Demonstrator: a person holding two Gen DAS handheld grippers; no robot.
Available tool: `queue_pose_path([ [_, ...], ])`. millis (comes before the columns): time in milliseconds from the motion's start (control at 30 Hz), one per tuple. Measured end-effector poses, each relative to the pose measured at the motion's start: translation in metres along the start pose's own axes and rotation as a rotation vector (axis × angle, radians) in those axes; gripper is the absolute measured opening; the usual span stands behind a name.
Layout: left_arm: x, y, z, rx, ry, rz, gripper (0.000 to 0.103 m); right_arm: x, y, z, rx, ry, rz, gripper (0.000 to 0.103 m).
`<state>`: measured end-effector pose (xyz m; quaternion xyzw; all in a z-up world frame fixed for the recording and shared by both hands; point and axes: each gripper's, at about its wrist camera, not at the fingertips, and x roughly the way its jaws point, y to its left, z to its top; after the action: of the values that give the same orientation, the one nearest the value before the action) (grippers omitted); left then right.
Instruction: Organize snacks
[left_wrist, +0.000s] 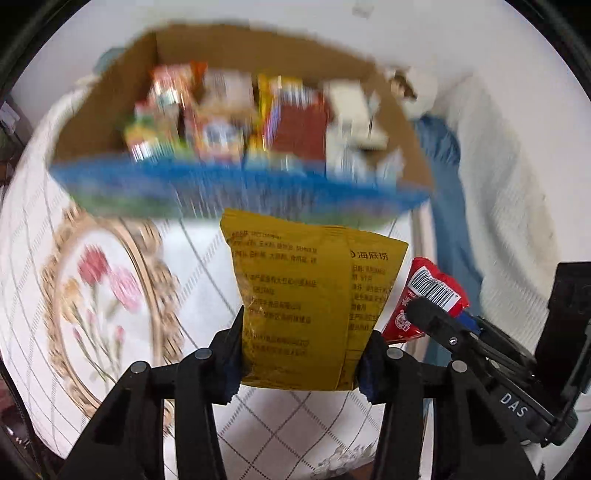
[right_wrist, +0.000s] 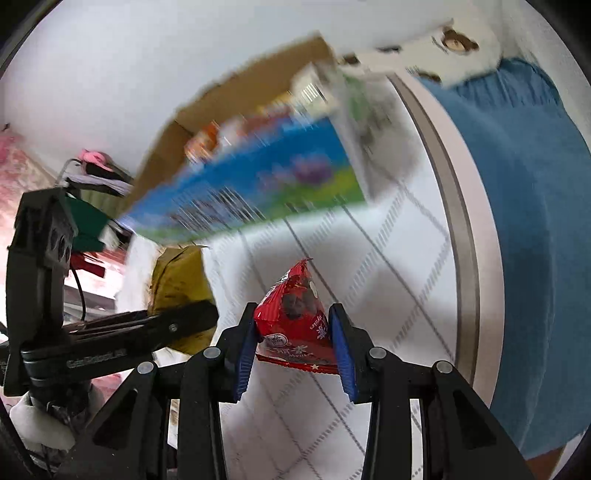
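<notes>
The left gripper (left_wrist: 301, 354) is clamped on a yellow snack bag (left_wrist: 306, 306); its blue-padded fingers (left_wrist: 231, 363) press the bag's lower sides, and the bag stands upright above the jaws with its printed back toward the camera. The bag hangs clear of the tablecloth (left_wrist: 110, 295), a white quilted cloth with an embroidered flower medallion at about 9 o'clock in the left wrist view.

The right gripper (right_wrist: 297, 345) is closed on a red snack packet (right_wrist: 295, 314), blue pads (right_wrist: 341, 347) pressing both flanks, the packet's pointed end directed to 12 o'clock. In the left wrist view the same packet, barcode showing, sits at about 4 o'clock, just beside the yellow bag. In the right wrist view the yellow bag appears at about 9 o'clock, held in the left tool.

A cardboard box (left_wrist: 110, 122) with a blue printed front panel lies at 12 o'clock in the left view, blurred, and holds several rows of coloured snack packs (left_wrist: 221, 122); individual labels cannot be read. A blue cloth (right_wrist: 528, 221) runs along the table edge from 1 to 4 o'clock in the right view.
</notes>
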<state>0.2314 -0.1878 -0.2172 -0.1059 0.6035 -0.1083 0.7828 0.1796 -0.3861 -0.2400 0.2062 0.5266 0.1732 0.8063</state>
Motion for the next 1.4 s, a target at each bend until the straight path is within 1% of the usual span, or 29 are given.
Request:
queue_pose_path([
  [33,-0.010,0.004,0.008,0.002,-0.017,0.001,0.046,-0.005,0.007,0.010,-0.009,-0.016,0.009,0.041],
  [100,-0.034,0.030,0.039,-0.005,-0.062,0.012,0.046,-0.010,0.022,0.032,-0.032,-0.048,0.019,0.041],
  [133,-0.041,0.035,0.050,0.000,-0.081,0.042,0.046,-0.010,0.029,0.042,-0.040,-0.060,0.023,0.041],
  [167,-0.051,0.052,0.061,0.000,-0.093,0.071,0.046,-0.009,0.036,0.052,-0.051,-0.070,0.023,0.041],
  [233,-0.060,0.074,0.077,-0.009,-0.099,0.110,0.046,-0.003,0.052,0.076,-0.071,-0.093,0.013,0.041],
  [300,-0.063,0.096,0.092,-0.022,-0.102,0.174,0.046,0.012,0.066,0.097,-0.086,-0.088,-0.006,0.041],
  [333,-0.056,0.103,0.100,-0.033,-0.096,0.194,0.046,0.020,0.070,0.104,-0.084,-0.085,-0.011,0.041],
  [433,-0.045,0.132,0.120,-0.071,-0.066,0.251,0.047,0.042,0.076,0.127,-0.081,-0.048,-0.045,0.041],
  [467,-0.044,0.139,0.116,-0.080,-0.061,0.255,0.047,0.053,0.077,0.133,-0.081,-0.021,-0.055,0.041],
  [500,-0.041,0.152,0.121,-0.086,-0.051,0.260,0.047,0.063,0.077,0.139,-0.069,0.002,-0.061,0.041],
  [600,-0.027,0.165,0.126,-0.110,-0.005,0.257,0.047,0.089,0.077,0.150,-0.060,0.075,-0.099,0.042],
  [633,-0.023,0.169,0.128,-0.119,0.005,0.258,0.048,0.097,0.076,0.150,-0.050,0.101,-0.104,0.047],
  [667,-0.025,0.170,0.127,-0.127,0.006,0.255,0.053,0.104,0.076,0.152,-0.046,0.126,-0.117,0.053],
  [700,-0.023,0.170,0.129,-0.133,0.003,0.247,0.060,0.110,0.076,0.153,-0.050,0.144,-0.151,0.072],
  [733,-0.021,0.171,0.129,-0.135,0.000,0.234,0.065,0.113,0.076,0.154,-0.053,0.146,-0.174,0.086],
  [800,-0.017,0.170,0.131,-0.138,0.007,0.212,0.081,0.116,0.076,0.155,-0.060,0.148,-0.207,0.096],
  [833,-0.017,0.168,0.131,-0.134,0.007,0.210,0.084,0.118,0.076,0.155,-0.057,0.150,-0.223,0.097],
  [900,-0.015,0.162,0.131,-0.124,0.009,0.219,0.095,0.118,0.077,0.155,-0.061,0.148,-0.264,0.099],
  [933,-0.013,0.159,0.131,-0.117,0.010,0.225,0.096,0.119,0.078,0.156,-0.068,0.145,-0.285,0.100],
  [1000,-0.008,0.153,0.132,-0.100,0.008,0.243,0.097,0.118,0.080,0.156,-0.079,0.134,-0.318,0.100],
  [1100,-0.003,0.147,0.131,-0.088,0.014,0.249,0.099,0.119,0.079,0.157,-0.083,0.127,-0.349,0.100],
  [1200,-0.001,0.143,0.130,-0.068,0.008,0.272,0.100,0.118,0.076,0.155,-0.072,0.122,-0.363,0.101],
  [1400,-0.003,0.142,0.126,-0.056,-0.004,0.276,0.100,0.113,0.076,0.152,-0.075,0.104,-0.382,0.101],
])
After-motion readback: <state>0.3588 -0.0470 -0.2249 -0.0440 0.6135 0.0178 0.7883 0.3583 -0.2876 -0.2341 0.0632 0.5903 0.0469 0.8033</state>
